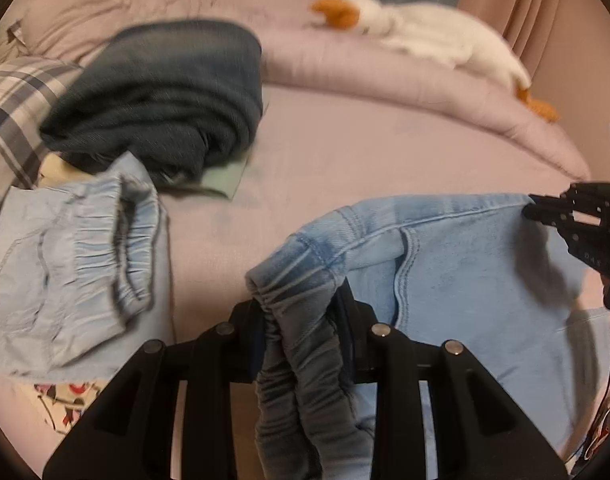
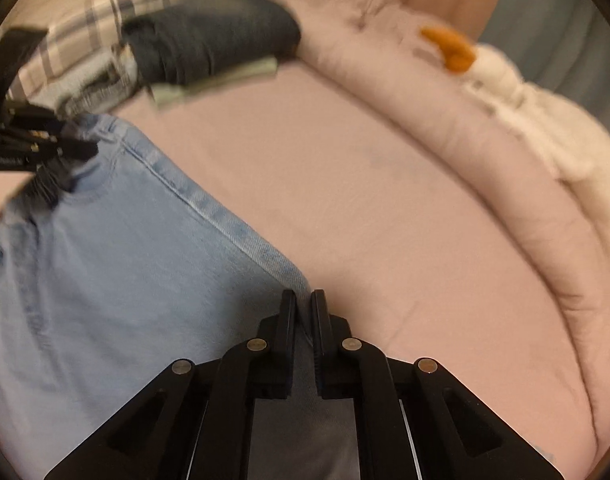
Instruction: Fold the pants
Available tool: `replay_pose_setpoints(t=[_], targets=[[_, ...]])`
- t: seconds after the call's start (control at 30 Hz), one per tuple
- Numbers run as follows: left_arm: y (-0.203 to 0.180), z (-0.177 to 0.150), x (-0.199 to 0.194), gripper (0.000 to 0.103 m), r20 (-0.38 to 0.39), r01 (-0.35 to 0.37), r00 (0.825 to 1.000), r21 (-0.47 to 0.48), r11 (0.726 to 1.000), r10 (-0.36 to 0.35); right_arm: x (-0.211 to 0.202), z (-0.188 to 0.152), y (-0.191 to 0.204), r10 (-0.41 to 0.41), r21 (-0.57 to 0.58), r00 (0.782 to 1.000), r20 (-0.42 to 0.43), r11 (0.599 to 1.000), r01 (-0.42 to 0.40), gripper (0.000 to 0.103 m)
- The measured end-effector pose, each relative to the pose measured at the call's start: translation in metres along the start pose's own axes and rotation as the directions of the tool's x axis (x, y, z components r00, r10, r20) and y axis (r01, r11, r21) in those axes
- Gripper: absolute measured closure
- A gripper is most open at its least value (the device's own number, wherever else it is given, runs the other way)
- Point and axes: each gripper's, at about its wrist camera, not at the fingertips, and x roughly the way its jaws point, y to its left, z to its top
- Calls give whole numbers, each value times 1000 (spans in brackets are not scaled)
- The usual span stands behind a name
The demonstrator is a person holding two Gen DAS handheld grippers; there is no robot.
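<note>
Light blue jeans point(image 1: 465, 264) hang stretched between my two grippers above a pink bed point(image 1: 345, 152). My left gripper point(image 1: 301, 312) is shut on the gathered elastic waistband, which bunches between its fingers. My right gripper point(image 2: 304, 304) is shut on the jeans' side seam edge point(image 2: 233, 224). The right gripper also shows at the right edge of the left wrist view point(image 1: 545, 210), the left gripper at the left edge of the right wrist view point(image 2: 65, 152). The jeans point(image 2: 105, 260) fill the lower left of the right wrist view.
Folded dark jeans point(image 1: 165, 96) lie on a green item at the back left. Another pair of pale blue pants point(image 1: 65, 272) lies folded at the left. A white plush goose point(image 1: 425, 36) rests on the rolled pink duvet point(image 2: 485, 184). A plaid pillow point(image 1: 13, 108) is far left.
</note>
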Motion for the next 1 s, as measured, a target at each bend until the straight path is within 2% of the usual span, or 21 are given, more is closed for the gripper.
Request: replay_pose_setpoints(t=[0.13,0.3,0.33,0.4,0.47,0.57,0.6,0.67,0.73,0.8,0.83,0.87,0.9,0.93,1.0], targets=[[-6,-15,-35,73,67,29,997,17,999,-31,-51,-9,8,-18,1,996,88,1000,18,96],[-15,-54,-77,73,136,53,989,40,998,-58,-106,-47,38,-39,-25,986,160,999,44,96],[-18,-65,-84,72,144,48,988,39,998,-53,-116,-56,46,-35,-27,985,169,999,40,96],[-21,-86,-91,69,142,-3,990,27,1000,-1,-122,-66,54,-28,-43,984,175,998,36,96],[-19,-111,-96,69,125,-47,991,-18,999,49,-131,-80,68,-15,-58,985,175,998,25,96],[0,-147,-93,73,38,-133,989,-151,980,140,-135,-104,98,9,-101,987,158,995,7,96],[6,-159,-95,73,21,-142,989,-200,970,149,-134,-109,105,8,-108,989,148,994,8,96],[16,-179,-101,73,15,-88,995,-299,950,97,-126,-125,124,19,-125,993,117,992,-4,96],[20,-195,-109,73,46,0,999,-397,918,20,-111,-137,138,9,-138,997,76,990,1,96],[26,-206,-112,73,95,112,993,-487,866,-75,-93,-144,145,2,-135,999,42,991,3,96],[28,-209,-112,73,121,166,985,-524,835,-120,-86,-146,147,1,-124,1000,29,992,3,96],[32,-215,-110,73,161,243,970,-578,779,-183,-79,-147,147,-6,-114,1000,17,993,8,96],[32,-218,-109,73,182,280,960,-605,745,-213,-76,-147,150,-15,-111,1000,19,994,17,96],[32,-220,-108,73,203,308,951,-625,717,-231,-75,-146,150,-22,-105,999,23,994,24,96],[31,-223,-109,73,243,351,936,-642,682,-253,-74,-141,147,-27,-83,999,28,996,29,96]])
